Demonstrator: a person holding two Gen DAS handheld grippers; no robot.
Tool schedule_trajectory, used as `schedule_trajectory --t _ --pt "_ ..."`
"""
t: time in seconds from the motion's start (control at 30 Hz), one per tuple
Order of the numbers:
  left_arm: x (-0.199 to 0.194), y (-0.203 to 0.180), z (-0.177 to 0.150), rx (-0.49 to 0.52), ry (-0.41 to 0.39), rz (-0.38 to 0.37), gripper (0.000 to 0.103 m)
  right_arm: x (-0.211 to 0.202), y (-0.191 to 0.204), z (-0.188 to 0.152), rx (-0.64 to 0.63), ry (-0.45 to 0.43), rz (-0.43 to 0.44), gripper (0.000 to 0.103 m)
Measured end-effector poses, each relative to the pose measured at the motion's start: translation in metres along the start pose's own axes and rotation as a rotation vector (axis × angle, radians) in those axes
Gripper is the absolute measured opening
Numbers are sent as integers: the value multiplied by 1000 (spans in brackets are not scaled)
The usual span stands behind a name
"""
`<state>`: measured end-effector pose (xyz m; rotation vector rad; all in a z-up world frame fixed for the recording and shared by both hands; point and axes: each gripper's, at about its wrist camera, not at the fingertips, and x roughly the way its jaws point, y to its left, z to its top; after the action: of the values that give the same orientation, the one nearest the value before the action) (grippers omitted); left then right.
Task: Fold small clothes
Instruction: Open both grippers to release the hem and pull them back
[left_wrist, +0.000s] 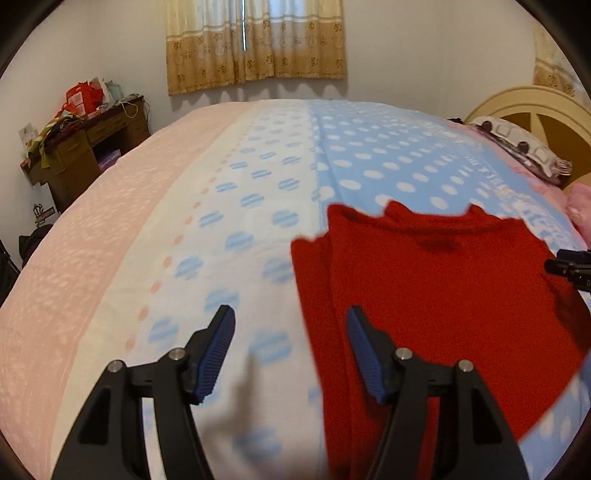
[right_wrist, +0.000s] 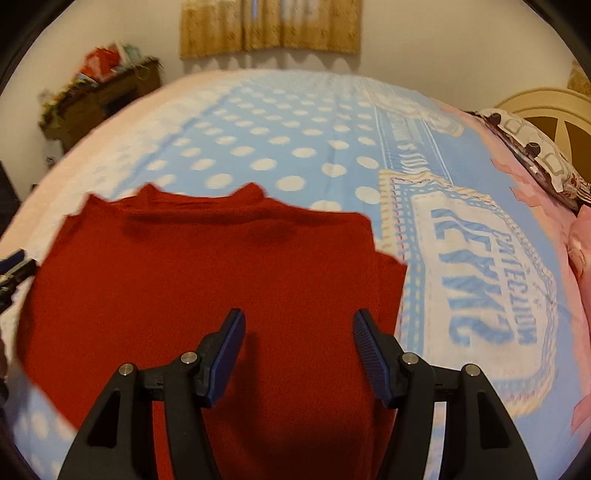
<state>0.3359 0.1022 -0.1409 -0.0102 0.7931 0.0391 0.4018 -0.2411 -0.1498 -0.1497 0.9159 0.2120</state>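
The left gripper (left_wrist: 291, 350) sits at 6 o'clock in its own view, jaws spread moderately wide with nothing between them; its left pad is over the bedspread (left_wrist: 236, 206), its right pad over the near edge of the red top (left_wrist: 443, 295). The right gripper (right_wrist: 299, 354) is also at 6 o'clock in its view, jaws parted about as far and empty, both pads hovering above the top (right_wrist: 207, 280) without pressing it.

The top lies flat on the bed, filling the 3 to 5 o'clock part of the left view and the centre to 9 o'clock of the right. Its sides look turned in already: a narrow doubled strip runs along each long edge, and the neckline points toward 12 o'clock. Beyond it come blue dots and a printed panel, then a pillow (right_wrist: 535, 151) at 2 o'clock, a cluttered desk (left_wrist: 92, 147) at 10 o'clock, and curtains (left_wrist: 255, 40) at 12.

Risks, as I judge them: the turned-in strips lie loose, so pinching only the upper layer would let them slide open. A pad closing too deep may catch the bedspread with the knit and drag it. Uneven grips by the two hands would skew the next fold.
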Motion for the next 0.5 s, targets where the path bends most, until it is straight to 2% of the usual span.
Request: schedule_trajectory --t 0.17,0.23,0.3,0.5 --pt "-14 -10 -35 14 40 -48 70 -20 13 -40 -2 2 47 62" --pt "-12 -16 -43 37 48 -20 73 -21 17 -57 -6 20 59 62" --pt "-14 -17 -42 41 38 -7 76 -19 20 -72 -27 15 31 62" --pt "-23 -14 -48 24 53 -27 78 -40 18 -76 3 -14 38 62"
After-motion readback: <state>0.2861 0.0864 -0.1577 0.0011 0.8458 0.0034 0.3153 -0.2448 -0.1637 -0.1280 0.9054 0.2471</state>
